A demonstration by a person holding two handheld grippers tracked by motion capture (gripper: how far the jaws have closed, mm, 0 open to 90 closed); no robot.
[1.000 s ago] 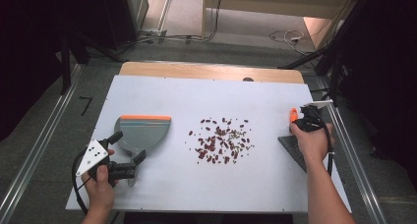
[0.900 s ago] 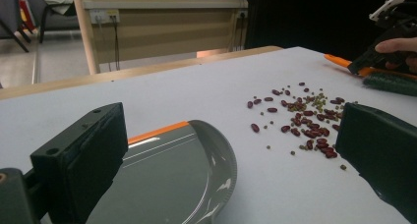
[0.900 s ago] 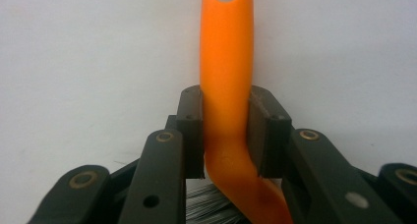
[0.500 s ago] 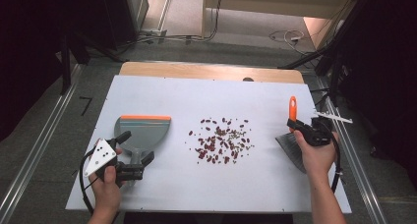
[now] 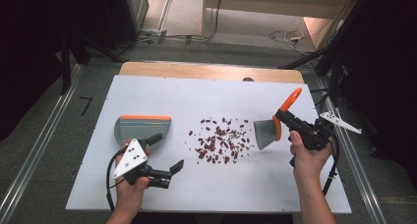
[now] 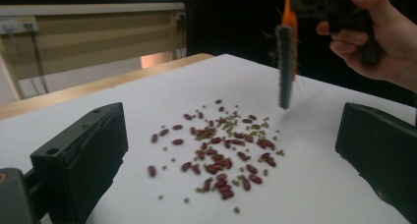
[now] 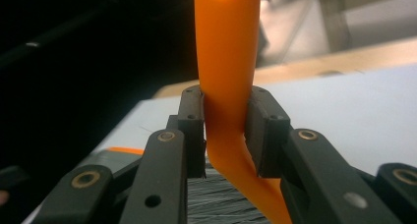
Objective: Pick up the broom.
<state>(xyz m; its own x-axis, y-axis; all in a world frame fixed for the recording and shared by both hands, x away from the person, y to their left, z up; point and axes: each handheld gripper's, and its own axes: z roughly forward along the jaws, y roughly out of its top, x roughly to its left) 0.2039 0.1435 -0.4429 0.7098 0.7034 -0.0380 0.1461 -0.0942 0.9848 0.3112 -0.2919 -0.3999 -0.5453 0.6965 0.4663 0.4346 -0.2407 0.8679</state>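
Several red and small green beans (image 5: 221, 140) lie scattered mid-table. A grey dustpan (image 5: 142, 127) with an orange edge rests flat to their left. My right gripper (image 5: 286, 119) is shut on the orange handle (image 7: 226, 86) of a brush (image 5: 266, 133), whose grey bristles hang just right of the beans, at or just above the table. My left gripper (image 5: 166, 152) stands open and empty near the front, just right of the dustpan, not touching it. In the left gripper view its jaws frame the beans (image 6: 221, 150), with the brush (image 6: 285, 67) upright beyond them.
The white board (image 5: 147, 91) covers the table, and a wooden strip (image 5: 211, 70) shows along its far edge. Metal rails run down both sides. Cables trail from both grippers towards the front edge.
The right gripper has lifted the brush off the table's right side and carried it left to the beans. The left gripper has moved right along the front, away from the dustpan's near side.
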